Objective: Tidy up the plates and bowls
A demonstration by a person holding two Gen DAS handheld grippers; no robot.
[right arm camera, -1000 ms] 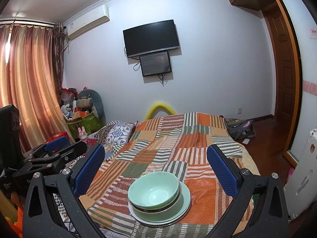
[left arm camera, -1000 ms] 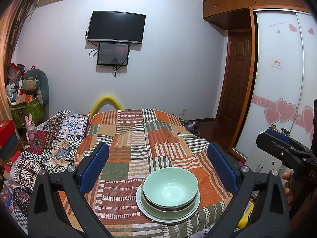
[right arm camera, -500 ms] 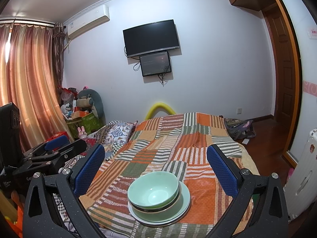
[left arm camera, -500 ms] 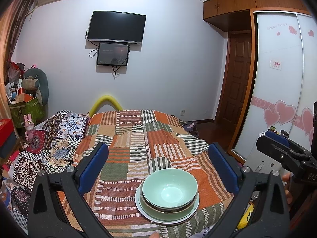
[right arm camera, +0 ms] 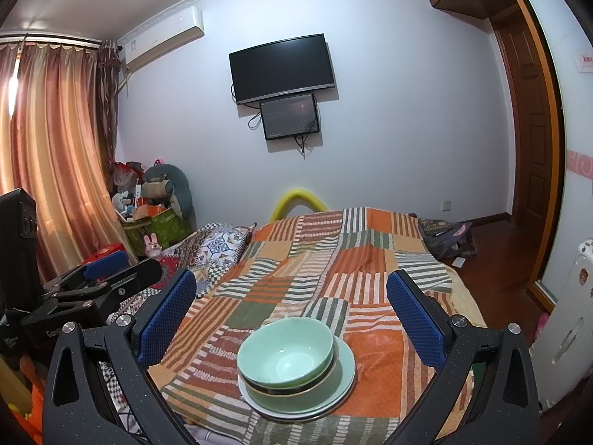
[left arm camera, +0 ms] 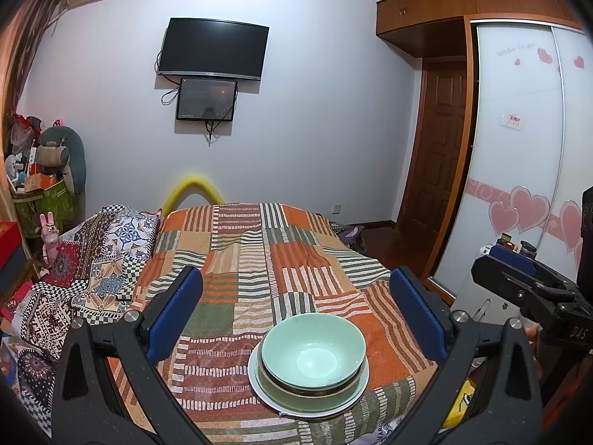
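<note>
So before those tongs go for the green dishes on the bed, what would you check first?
1. Left tongs open wide enough for the top bowl: ok, the jaws stand well apart with nothing between them.
2. Right tongs open and empty: ok.
3. Stack centred: not ok, in the right view the bowls sit toward the left of the plate.
4. Stack on firm footing: cannot tell, it rests on a soft striped quilt near the near edge.
5. Number of bowls nested: cannot tell, at least two rims show.
6. Tongs clear of each other: ok, they hover side by side, apart.
</note>
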